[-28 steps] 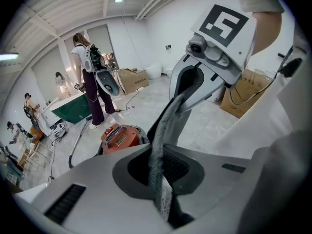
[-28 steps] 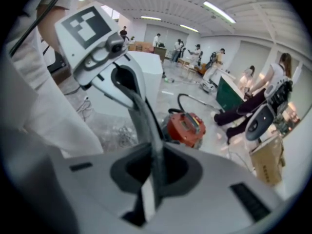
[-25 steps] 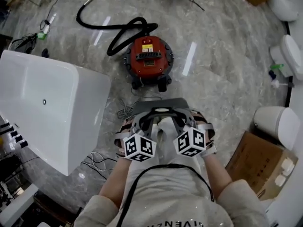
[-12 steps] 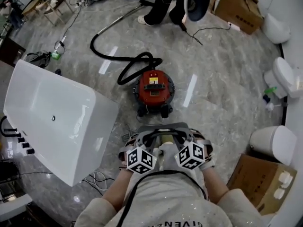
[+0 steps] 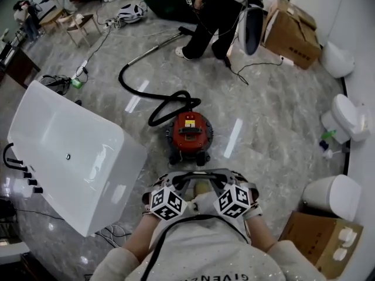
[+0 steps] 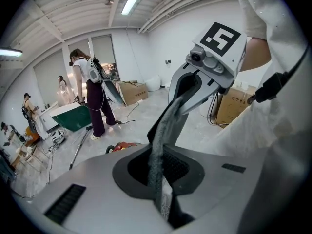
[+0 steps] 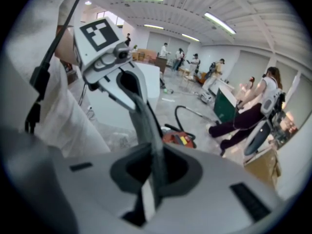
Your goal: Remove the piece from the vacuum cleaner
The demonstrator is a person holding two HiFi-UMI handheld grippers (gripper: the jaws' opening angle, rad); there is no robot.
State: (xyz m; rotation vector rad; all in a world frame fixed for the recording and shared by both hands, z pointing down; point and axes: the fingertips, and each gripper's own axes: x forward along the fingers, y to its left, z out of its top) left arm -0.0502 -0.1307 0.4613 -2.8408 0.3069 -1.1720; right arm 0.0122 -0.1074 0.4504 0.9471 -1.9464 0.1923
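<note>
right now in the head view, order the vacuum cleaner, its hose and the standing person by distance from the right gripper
1. red vacuum cleaner, just ahead of the right gripper
2. black hose, looping beyond it to the left
3. standing person, farthest, at the top

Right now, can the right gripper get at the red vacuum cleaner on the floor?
Probably not yet. The right gripper is held at the person's chest, while the vacuum cleaner stands on the floor ahead and well below; nothing blocks the way.
</note>
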